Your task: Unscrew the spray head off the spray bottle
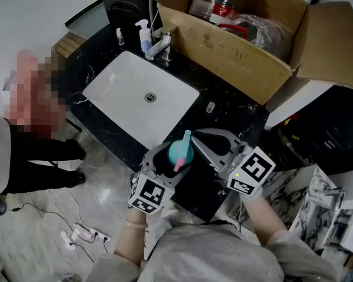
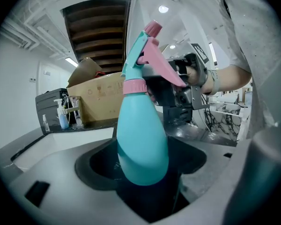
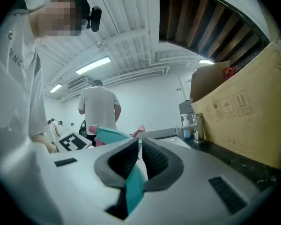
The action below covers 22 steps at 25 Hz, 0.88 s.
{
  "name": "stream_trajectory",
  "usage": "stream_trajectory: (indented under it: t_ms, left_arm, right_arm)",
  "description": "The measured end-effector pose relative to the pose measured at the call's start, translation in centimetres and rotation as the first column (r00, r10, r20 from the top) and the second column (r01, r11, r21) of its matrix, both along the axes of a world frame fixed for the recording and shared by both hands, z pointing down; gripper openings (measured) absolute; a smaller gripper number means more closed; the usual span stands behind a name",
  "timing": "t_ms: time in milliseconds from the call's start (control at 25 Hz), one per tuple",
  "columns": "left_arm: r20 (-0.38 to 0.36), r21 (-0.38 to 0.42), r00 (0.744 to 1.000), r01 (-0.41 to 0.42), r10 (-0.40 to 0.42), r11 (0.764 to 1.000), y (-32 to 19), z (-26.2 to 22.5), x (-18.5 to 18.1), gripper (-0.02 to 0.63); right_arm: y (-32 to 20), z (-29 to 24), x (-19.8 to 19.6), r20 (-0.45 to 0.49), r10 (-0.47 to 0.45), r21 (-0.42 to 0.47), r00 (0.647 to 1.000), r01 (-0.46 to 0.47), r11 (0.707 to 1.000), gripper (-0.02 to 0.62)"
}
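Standing roughly upright, the spray bottle (image 2: 141, 139) is sitting in the left gripper (image 2: 143, 177), whose wide-set fingers are clamping its body above the near edge of the surface (image 1: 241, 113). The right gripper (image 3: 140, 159) is gripping from the right side, fingers pinched shut on the spray head (image 2: 147, 50); twisting about that upright axis is judged the coming move.
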<state>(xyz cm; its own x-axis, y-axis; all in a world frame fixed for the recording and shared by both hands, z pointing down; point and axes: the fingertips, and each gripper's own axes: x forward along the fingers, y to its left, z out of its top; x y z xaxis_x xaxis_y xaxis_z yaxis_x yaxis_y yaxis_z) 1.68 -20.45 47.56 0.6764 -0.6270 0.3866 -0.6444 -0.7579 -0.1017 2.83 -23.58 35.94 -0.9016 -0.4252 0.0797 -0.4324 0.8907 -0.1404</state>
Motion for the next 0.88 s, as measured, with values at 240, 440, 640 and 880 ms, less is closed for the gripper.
stream_trajectory:
  t_ms: [240,440,640,880]
  left_arm:
    - [-0.005,0.0,1.0,-0.002,0.002,1.0,0.0,0.1,-0.1,0.341]
    - [-0.029,0.001,1.0,0.006,-0.006,1.0,-0.2,-0.6,-0.3,0.341]
    - [-0.009,0.003,1.0,0.007,-0.007,1.0,-0.1,-0.1,-0.1,0.341]
    - [-0.009,0.003,1.0,0.005,-0.005,1.0,-0.1,0.0,-0.1,0.341]
  right_arm:
    - [5.5,-0.8,-1.5,0.143,-0.249,-0.024,0.958,0.254,0.967,0.297]
    - [5.7,-0.8,-3.4,0.107,-0.176,0.023,0.979,0.175,0.984,0.376]
    - [4.4,-0.1,-2.2,0.027,-0.067,0.054,0.997,0.065,0.996,0.249]
    - [4.6,0.3,1.1,0.041,0.008,0.049,0.999,-0.01,0.999,0.203]
